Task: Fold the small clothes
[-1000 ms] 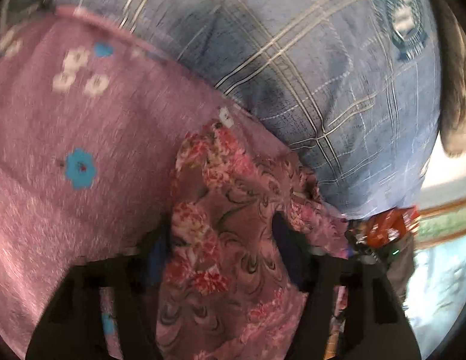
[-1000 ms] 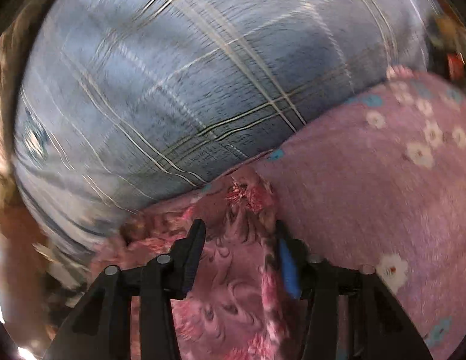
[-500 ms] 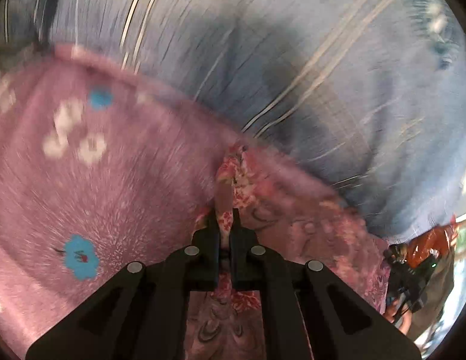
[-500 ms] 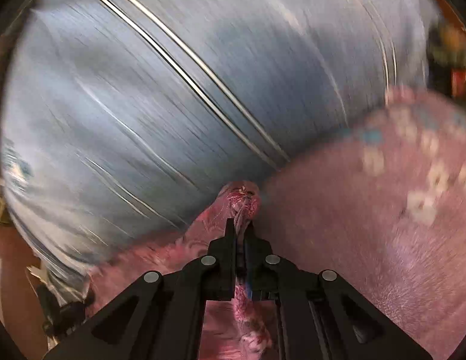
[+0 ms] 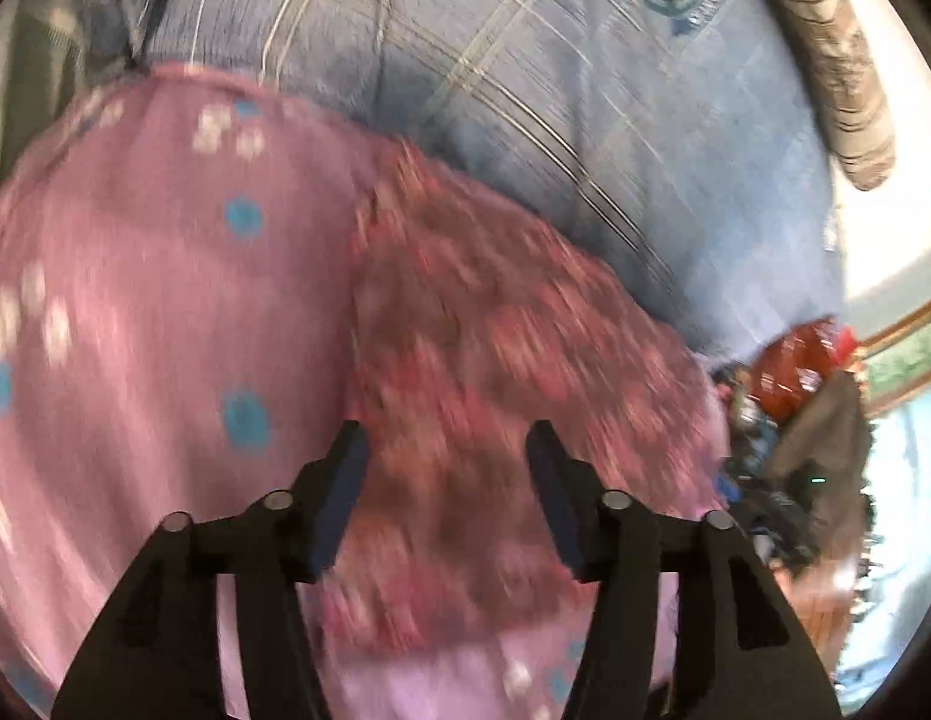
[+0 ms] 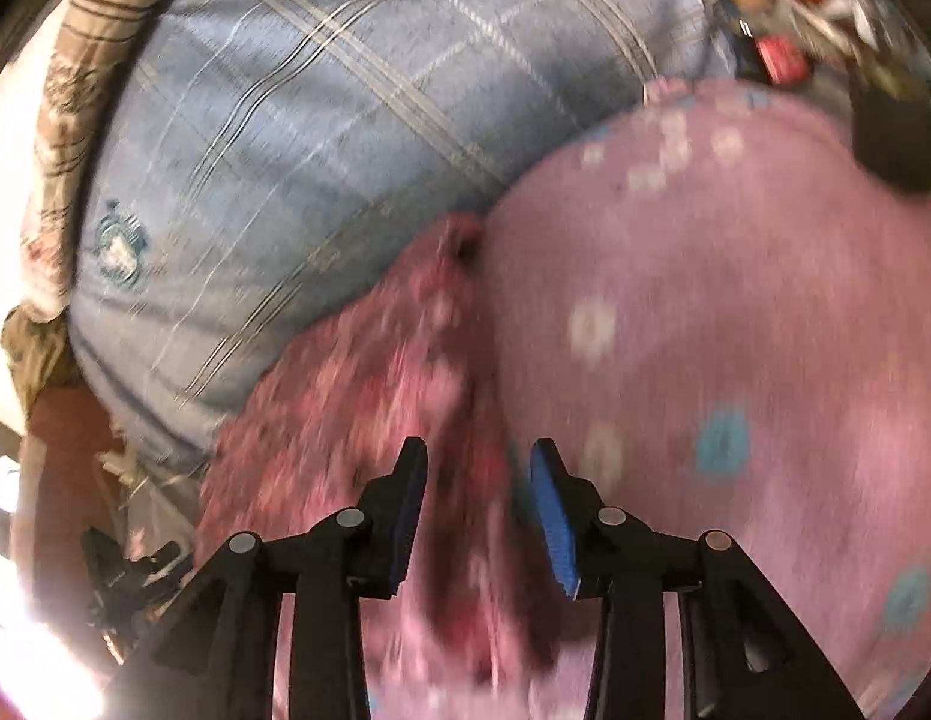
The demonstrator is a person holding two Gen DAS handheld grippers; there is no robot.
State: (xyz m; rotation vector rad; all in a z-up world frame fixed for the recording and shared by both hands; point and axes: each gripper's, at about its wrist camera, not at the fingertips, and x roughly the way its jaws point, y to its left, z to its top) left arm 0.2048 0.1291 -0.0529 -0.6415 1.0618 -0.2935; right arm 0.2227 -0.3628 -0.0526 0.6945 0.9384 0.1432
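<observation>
A small dark-pink floral garment (image 5: pixel 483 372) lies flat on a pink cloth with blue and white flowers (image 5: pixel 135 300). My left gripper (image 5: pixel 444 450) hovers over the garment with its jaws opening; the fabric lies below them and the pads do not press it. In the right wrist view the same garment (image 6: pixel 345 396) runs along the edge of the pink cloth (image 6: pixel 735 312). My right gripper (image 6: pixel 477 462) is above its edge, jaws opening, and nothing is pinched. Both views are blurred.
A blue plaid bedsheet (image 5: pixel 585 90) covers the surface behind the cloths, also seen as blue plaid sheet (image 6: pixel 297 120). A patterned pillow or blanket (image 5: pixel 837 60) lies at the far edge. Red clutter (image 5: pixel 795 366) sits at the right beyond the bed.
Half a second ago both grippers were shut on pinched corners of the floral garment. Now both have let go and pulled back, and the garment lies spread on the pink cloth.
</observation>
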